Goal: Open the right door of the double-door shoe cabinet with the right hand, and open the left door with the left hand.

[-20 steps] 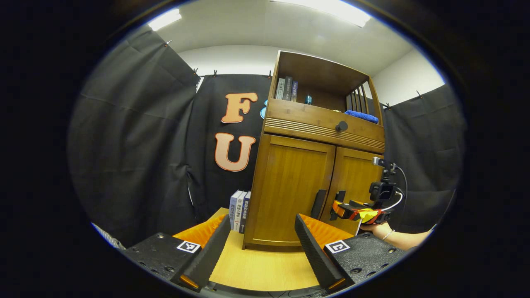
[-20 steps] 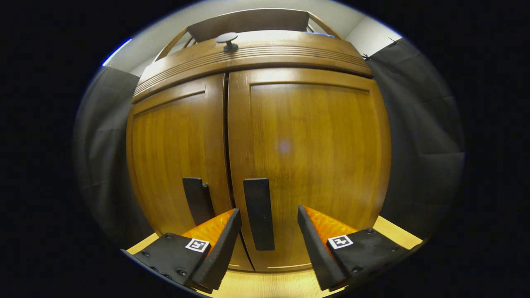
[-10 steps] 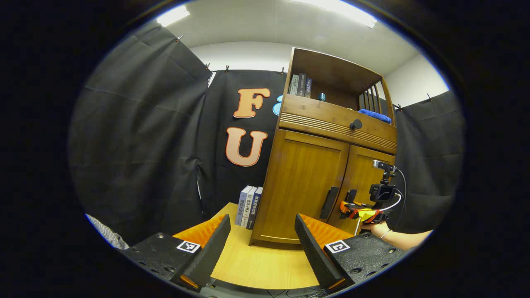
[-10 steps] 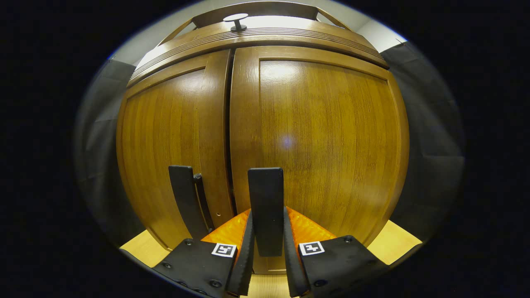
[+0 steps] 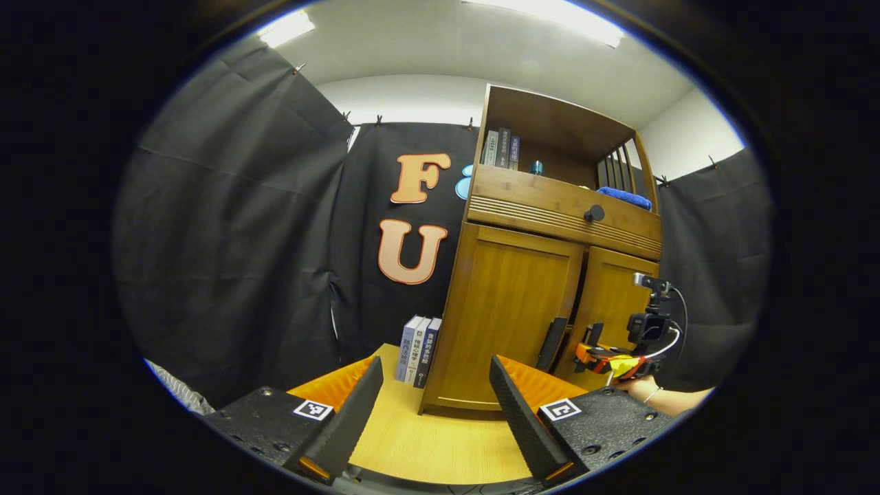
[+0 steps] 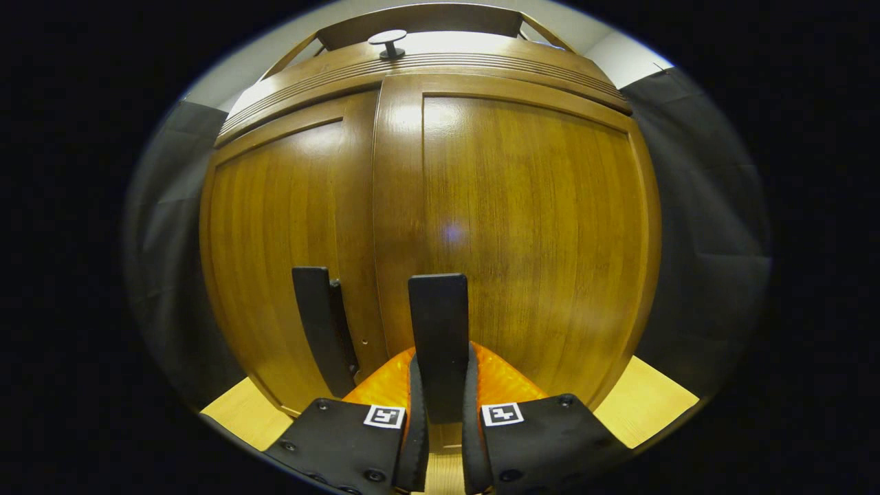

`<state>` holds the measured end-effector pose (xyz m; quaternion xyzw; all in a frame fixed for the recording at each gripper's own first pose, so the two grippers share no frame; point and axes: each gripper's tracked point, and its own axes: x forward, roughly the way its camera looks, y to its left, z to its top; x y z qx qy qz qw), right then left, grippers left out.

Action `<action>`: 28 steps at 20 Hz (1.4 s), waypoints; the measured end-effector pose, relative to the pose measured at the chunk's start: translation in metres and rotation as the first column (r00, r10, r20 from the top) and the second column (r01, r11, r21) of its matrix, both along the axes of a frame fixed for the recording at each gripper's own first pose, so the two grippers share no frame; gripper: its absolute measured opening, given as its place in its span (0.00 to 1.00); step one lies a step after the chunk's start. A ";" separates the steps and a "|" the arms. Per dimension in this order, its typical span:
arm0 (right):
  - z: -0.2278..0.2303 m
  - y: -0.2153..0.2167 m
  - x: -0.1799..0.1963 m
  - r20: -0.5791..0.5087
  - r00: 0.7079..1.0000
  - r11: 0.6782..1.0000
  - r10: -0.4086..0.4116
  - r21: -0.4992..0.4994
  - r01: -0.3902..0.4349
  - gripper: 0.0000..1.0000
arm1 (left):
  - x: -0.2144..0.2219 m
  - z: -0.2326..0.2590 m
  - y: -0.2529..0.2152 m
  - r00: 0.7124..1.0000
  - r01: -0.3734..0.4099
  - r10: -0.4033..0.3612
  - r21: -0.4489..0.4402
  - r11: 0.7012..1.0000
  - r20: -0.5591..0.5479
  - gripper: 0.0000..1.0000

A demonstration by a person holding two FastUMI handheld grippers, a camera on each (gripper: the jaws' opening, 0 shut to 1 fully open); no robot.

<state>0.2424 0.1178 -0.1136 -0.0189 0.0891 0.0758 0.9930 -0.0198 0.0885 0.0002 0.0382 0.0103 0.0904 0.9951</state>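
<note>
Black cloth walls (image 5: 234,227), white ceiling (image 5: 440,48) with strip lights (image 5: 285,29).

The right tool (image 6: 438,440) has clamped the right door's handle (image 6: 438,344).

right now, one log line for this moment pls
right gripper: shut on right door handle | right door: barely ajar | left gripper: open, away from cabinet | left door: closed

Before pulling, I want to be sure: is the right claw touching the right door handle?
Touching. In the right gripper view both fingers of the right claw press the sides of the right handle.
</note>
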 end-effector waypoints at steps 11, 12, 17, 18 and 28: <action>0.011 -0.060 -0.087 0.011 0.999 0.998 -0.047 0.033 0.047 0.27 | 0.010 -0.002 -0.014 0.998 0.056 -0.056 -0.013 0.998 -0.002 0.98; 0.013 -0.066 -0.093 0.014 0.998 0.998 -0.059 0.030 0.059 0.27 | 0.012 -0.002 -0.016 0.998 0.063 -0.063 -0.022 0.998 -0.002 0.92; 0.018 -0.098 -0.117 0.023 0.994 0.994 -0.110 -0.005 0.110 0.31 | 0.016 -0.007 -0.030 0.995 0.094 -0.095 -0.030 0.995 -0.013 0.92; 0.020 -0.104 -0.121 0.021 0.993 0.993 -0.118 0.003 0.118 0.30 | 0.017 -0.009 -0.033 0.995 0.101 -0.102 -0.027 0.995 -0.017 0.91; 0.026 -0.166 -0.144 0.042 0.973 0.973 -0.229 0.002 0.229 0.15 | 0.024 -0.021 -0.075 0.982 0.182 -0.183 -0.033 0.983 -0.052 0.92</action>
